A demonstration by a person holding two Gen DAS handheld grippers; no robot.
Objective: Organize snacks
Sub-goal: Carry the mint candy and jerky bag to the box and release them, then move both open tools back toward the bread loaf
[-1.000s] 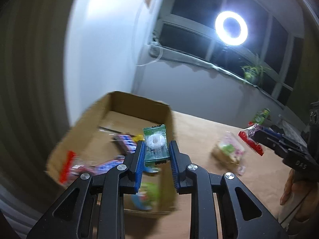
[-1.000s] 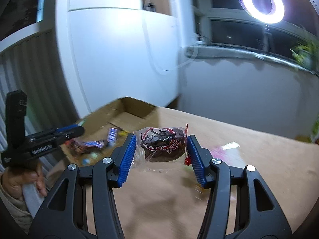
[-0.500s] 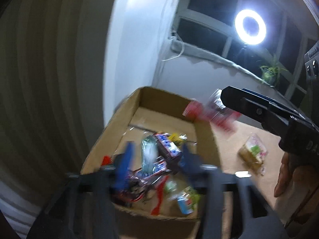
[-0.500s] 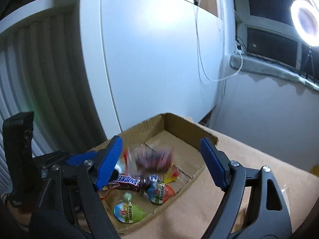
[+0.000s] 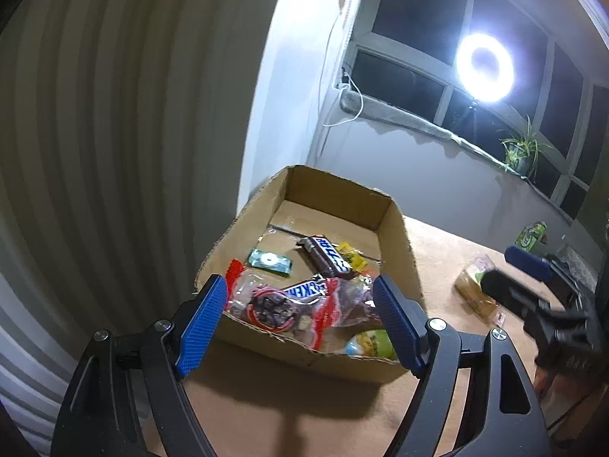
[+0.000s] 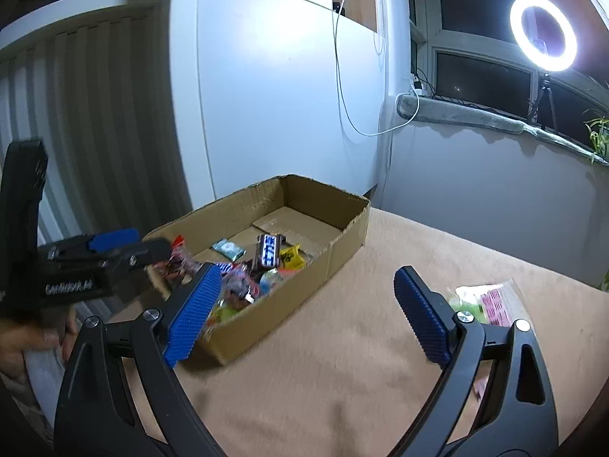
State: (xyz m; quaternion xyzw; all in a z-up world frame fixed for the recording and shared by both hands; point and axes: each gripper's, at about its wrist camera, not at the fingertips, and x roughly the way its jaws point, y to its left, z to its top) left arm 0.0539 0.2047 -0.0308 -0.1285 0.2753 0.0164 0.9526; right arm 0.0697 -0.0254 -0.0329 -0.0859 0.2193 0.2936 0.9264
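Most of the sorting looks done: the cardboard box [image 5: 396, 224] at the far corner of the counter [image 6: 380, 342], close to the white wall, already holds a heap of snacks crowded toward its near end, while the far half of its floor is bare. It is a shallow, open-topped box with ragged, torn edges. Left to collect, as far as can be seen, are a clear bag [image 6: 491, 299] of green and pink sweets lying on the counter well apart from the box, and a small green carton [image 5: 531, 235] farther back. Inside the box lie red-trimmed clear packets [image 5: 274, 304], two brown chocolate bars [image 5: 327, 259], a yellow wrapper and a small green mint packet [image 5: 269, 261]. The left gripper [image 5: 300, 320] and right gripper [image 6: 304, 304] are both spreading wider, nothing between the jaws.
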